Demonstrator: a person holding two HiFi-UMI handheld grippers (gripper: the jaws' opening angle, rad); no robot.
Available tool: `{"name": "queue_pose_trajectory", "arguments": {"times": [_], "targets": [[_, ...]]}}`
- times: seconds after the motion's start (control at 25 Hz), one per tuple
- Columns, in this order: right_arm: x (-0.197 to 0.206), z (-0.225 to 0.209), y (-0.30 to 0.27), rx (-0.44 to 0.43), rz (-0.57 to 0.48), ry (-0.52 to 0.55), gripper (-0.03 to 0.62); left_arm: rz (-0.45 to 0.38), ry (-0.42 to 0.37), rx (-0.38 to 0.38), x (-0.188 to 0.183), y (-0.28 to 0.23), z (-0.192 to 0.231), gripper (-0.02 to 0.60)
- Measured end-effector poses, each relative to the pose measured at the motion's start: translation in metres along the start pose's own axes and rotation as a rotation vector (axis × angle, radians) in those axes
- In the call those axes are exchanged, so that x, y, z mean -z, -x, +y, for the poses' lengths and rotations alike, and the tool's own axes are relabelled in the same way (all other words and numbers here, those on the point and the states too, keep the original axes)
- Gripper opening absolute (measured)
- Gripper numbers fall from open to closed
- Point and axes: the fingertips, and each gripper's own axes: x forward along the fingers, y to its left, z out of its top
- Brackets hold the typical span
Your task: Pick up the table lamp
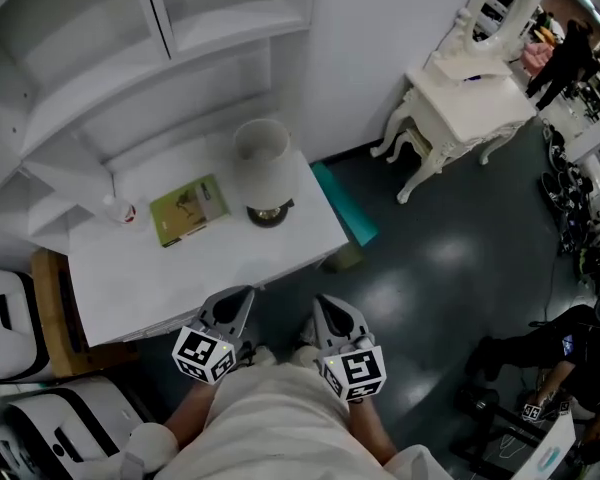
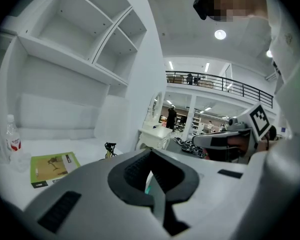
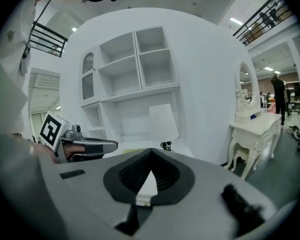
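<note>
"So, which step is this?"

"The approach, by my reading. The table lamp [image 1: 265, 168] stands upright on the far right part of the white worktop [image 1: 130, 288], just right of a green book [image 1: 188, 209]. Neither tool touches it: both hang off the near edge, close to the person's body."

"And the jaws?"

"The left hand-held gripper [image 1: 228, 308] has its jaws pressed together with nothing between them, and its own view shows the pads meeting. The right hand-held gripper [image 1: 337, 316] looks the same to me, closed and empty, with the lamp well ahead of it."

"What does the next move call for, then?"

"Opening first, I'd say, since closed jaws can't take anything. Then a reach across the worktop toward the far right. The wide shade hides most of the stem from above, so a low grasp between the shade and the dark round base seems the likely hold, with the lamp kept upright."

"Anything in the way?"

"The book lies near the base, so coming in from the near right side looks cleaner. A small bottle [image 1: 120, 209] at the far left is well apart and no bother."
</note>
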Motion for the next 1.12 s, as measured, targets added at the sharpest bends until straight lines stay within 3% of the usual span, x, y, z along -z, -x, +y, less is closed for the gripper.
{"name": "queue_pose_trajectory", "arguments": {"times": [0.32,0.48,0.72,1.12], "targets": [[-0.002,-0.062,-0.014,-0.078,0.016,0.008,0.011,-0.036,-0.021,-0.081,-0.014,-0.055,-0.006,0.008],[0.006,-0.088,-0.018,-0.102,0.038,-0.005,0.011,-0.049,0.009,-0.137,-0.01,-0.074,0.001,0.008],[0.029,-0.111,-0.035,-0.127,0.075,-0.027,0.011,-0.026,0.036,-0.15,0.011,-0.102,0.017,0.008],[0.073,-0.123,-0.068,-0.118,0.143,-0.058,0.011,0.017,-0.01,-0.206,0.056,-0.142,0.071,0.009]]}}
